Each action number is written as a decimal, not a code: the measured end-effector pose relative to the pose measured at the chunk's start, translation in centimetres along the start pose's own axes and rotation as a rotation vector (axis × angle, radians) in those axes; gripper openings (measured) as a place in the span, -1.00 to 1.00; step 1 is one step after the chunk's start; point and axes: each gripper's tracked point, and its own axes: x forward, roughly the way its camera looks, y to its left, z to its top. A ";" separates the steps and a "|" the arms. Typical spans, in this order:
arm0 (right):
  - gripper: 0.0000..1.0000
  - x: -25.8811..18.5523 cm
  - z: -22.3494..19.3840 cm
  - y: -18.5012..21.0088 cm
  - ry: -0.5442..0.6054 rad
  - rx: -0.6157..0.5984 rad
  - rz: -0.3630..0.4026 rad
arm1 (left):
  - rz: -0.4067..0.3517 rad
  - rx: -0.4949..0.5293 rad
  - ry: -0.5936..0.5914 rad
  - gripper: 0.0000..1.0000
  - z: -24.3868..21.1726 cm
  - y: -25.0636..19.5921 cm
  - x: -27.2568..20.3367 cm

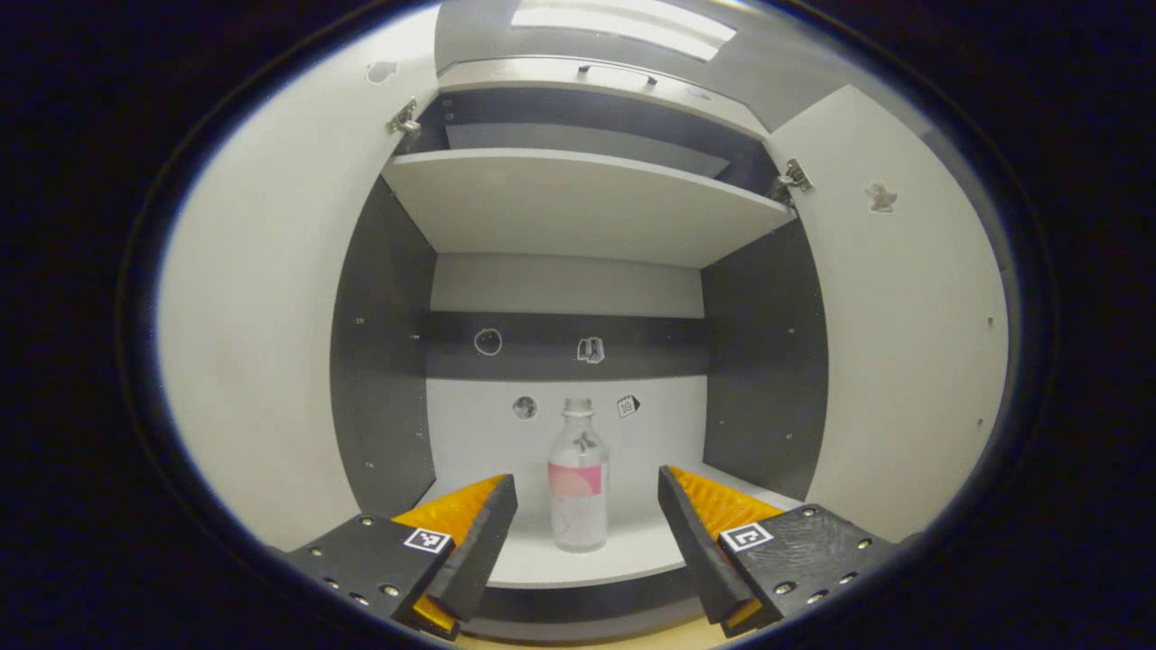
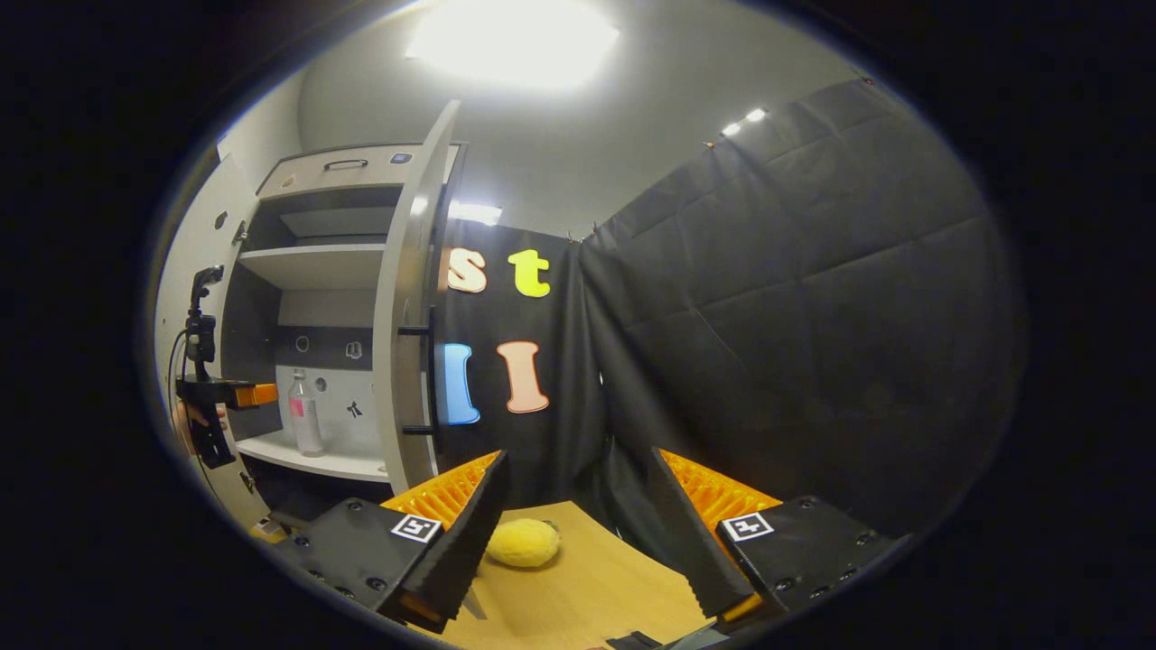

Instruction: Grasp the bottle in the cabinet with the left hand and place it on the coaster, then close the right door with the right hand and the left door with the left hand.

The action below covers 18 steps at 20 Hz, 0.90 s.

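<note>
Cabinet (image 1: 578,208) doors swung wide for reach | bottle (image 1: 578,478) upright on its lower shelf | left claw (image 1: 587,533) wide, lined up ahead of bottle | right claw (image 2: 573,533) wide, idle beside cabinet.

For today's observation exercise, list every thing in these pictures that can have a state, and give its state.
Bottle: upright on the cabinet's lower shelf, capped, ungrasped.
Left door: open.
Right door: open.
Left gripper: open, fingers either side of the bottle, short of it.
Right gripper: open, empty, over the table.
</note>
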 end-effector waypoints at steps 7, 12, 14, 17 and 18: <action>0.93 -0.1 -0.5 -0.2 0.014 -0.010 -0.069 | -0.009 0.021 0.044 0.84 -3.2 0.8 5.2; 0.93 -0.3 -1.1 -0.2 0.035 -0.029 -0.101 | -0.015 0.034 0.072 0.84 -5.2 1.0 7.9; 0.94 -0.4 -1.2 -0.1 0.041 -0.034 -0.109 | -0.014 0.039 0.078 0.84 -5.6 1.0 8.4; 0.87 -0.5 -1.3 0.0 0.047 -0.045 -0.117 | -0.006 0.043 0.083 0.84 -6.0 1.3 9.4; 0.87 -0.5 -1.3 0.0 0.048 -0.049 -0.119 | -0.001 0.046 0.085 0.84 -6.0 1.4 9.7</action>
